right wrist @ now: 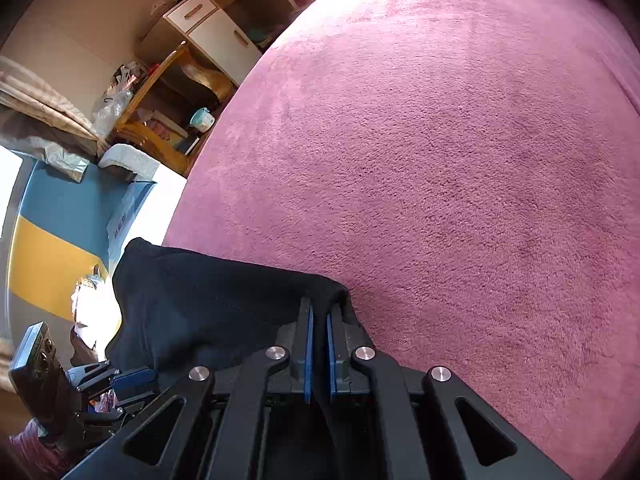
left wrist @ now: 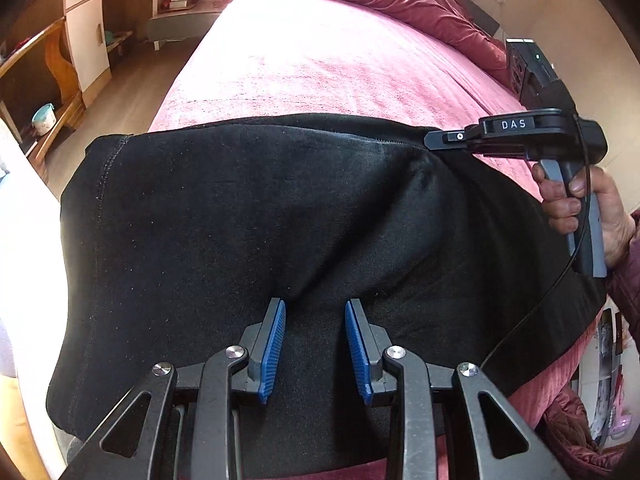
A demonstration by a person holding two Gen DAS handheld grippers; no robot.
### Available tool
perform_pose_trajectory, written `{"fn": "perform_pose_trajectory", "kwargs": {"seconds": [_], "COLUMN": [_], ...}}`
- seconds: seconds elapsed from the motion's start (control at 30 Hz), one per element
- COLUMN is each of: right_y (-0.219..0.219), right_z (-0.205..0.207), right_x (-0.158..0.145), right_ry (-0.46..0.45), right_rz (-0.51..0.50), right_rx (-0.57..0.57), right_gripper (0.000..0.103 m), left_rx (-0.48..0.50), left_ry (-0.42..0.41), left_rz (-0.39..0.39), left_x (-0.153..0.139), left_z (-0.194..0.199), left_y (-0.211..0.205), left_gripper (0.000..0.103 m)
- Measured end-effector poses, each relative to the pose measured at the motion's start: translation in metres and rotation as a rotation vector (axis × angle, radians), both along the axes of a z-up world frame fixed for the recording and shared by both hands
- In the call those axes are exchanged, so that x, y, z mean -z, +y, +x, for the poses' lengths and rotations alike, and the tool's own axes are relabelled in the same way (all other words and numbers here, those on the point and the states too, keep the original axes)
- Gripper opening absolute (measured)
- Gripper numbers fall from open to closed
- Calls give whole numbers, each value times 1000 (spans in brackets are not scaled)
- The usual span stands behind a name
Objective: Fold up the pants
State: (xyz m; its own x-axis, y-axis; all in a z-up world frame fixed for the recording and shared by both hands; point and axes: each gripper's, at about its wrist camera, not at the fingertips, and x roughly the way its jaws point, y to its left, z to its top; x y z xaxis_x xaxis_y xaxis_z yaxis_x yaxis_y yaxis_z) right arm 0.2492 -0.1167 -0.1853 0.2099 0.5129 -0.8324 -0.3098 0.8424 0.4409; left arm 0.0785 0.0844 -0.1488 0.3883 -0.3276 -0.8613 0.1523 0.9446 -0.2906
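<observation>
The jaws of the left gripper [left wrist: 315,350] stand spread, their blue pads [left wrist: 273,350] apart and resting over the near part of the black pants [left wrist: 224,220] with nothing caught between them. The jaws of the right gripper [right wrist: 319,354] are pressed nearly together and pinch a fold of the pants [right wrist: 208,312] at the far edge, where a ridge of cloth bunches up around the tips.

The pants lie across the near end of a bed covered by a pink blanket [left wrist: 320,68], one hem with its stitched seam toward the left, and a deep crease runs from the right gripper's hold [left wrist: 444,140] down toward the left gripper.

Several things could go wrong from here. Only one corner is held, so if the right gripper lifts or carries the cloth across while the left grips nothing, the fabric would likely drag and skew, and the crease would be folded in rather than smoothed. The right hold looks shallow and may take only the top layer; I cannot tell how many layers sit between the pads, and a single layer would peel away from the one beneath. The near edge of the pants hangs toward the bedside, so a pull in that direction might slide the garment off. The fleecy blanket could also cling and rise with the cloth.
</observation>
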Motion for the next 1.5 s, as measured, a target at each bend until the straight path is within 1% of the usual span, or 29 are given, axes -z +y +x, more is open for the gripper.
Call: {"fn": "perform_pose_trajectory", "kwargs": {"seconds": [0.03, 0.1, 0.17, 0.2, 0.23, 0.3, 0.37, 0.4, 0.47, 0.53, 0.63, 0.7, 0.77, 0.83, 0.93, 0.97, 1.07, 1.13, 1.2, 1.3, 1.37, 1.43, 1.47, 1.5], "right_y": [1, 1, -6, -8, -11, -15, -15, -18, -14, -14, -10, -8, -10, -11, -16, -17, -21, -27, -33, -36, -36, -33, -31, -30], "right_z": [-3, -10, -20, -26, -35, -54, -77, -90, -111, -131, -154, -167, -179, -188, -199, -202, -210, -218, -222, -230, -232, -233, -234, -234], "right_x": [-4, -15, -28, -35, -42, -53, -57, -57, -55, -48, -33, -25, -18, -12, -7, -6, -6, -5, 1, 10, 13, 14, 14, 13], "right_ry": [-12, -34, -65, -86, -105, -125, -143, -144, -140, -136, -109, -89, -82, -71, -58, -58, -56, -57, -36, -50, -60, -74, -79, -82], "right_rz": [-9, -23, -26, -25, -13, 19, 30, 39, 46, 31, 34, 39, 27, 26, 28, 26, 25, 20, 30, 30, 24, 10, 5, 3], "right_rx": [-1, 16, 44, 60, 73, 86, 82, 76, 60, 59, 53, 49, 49, 62, 75, 78, 75, 72, 83, 84, 84, 81, 79, 82], "right_gripper": [6, 15, 27, 39, 41, 41, 41, 41, 41, 41, 41, 41, 41, 41, 41, 41, 41, 41, 41, 41, 41, 41, 41, 41], "left_rx": [-18, -70, -148, -199, -253, -365, -461, -492, -532, -542, -566, -570, -568, -552, -523, -512, -490, -482, -481, -478, -452, -453, -448, -445], "left_ry": [4, -1, -17, -18, -12, 15, 55, 79, 134, 184, 220, 230, 229, 226, 196, 176, 132, 117, 120, 156, 162, 163, 162, 155], "left_rz": [-30, -82, -129, -152, -179, -232, -258, -266, -276, -318, -371, -390, -393, -395, -372, -356, -327, -316, -296, -266, -211, -208, -192, -149], "left_x": [-3, -13, -25, -30, -33, -36, -32, -28, -17, -5, 10, 13, 14, 15, 16, 15, 6, 1, 1, 16, 21, 22, 19, 14], "left_z": [-2, -8, -18, -24, -31, -45, -60, -67, -75, -79, -83, -83, -78, -73, -68, -67, -71, -75, -78, -76, -75, -75, -74, -74], "left_y": [6, 26, 56, 74, 94, 133, 166, 178, 195, 202, 201, 199, 197, 189, 179, 177, 176, 181, 184, 180, 173, 173, 173, 171], "left_gripper": [32, 33, 35, 36, 36, 36, 36, 35, 35, 34, 34, 34, 34, 30, 17, 9, 7, 7, 7, 7, 7, 8, 14, 26]}}
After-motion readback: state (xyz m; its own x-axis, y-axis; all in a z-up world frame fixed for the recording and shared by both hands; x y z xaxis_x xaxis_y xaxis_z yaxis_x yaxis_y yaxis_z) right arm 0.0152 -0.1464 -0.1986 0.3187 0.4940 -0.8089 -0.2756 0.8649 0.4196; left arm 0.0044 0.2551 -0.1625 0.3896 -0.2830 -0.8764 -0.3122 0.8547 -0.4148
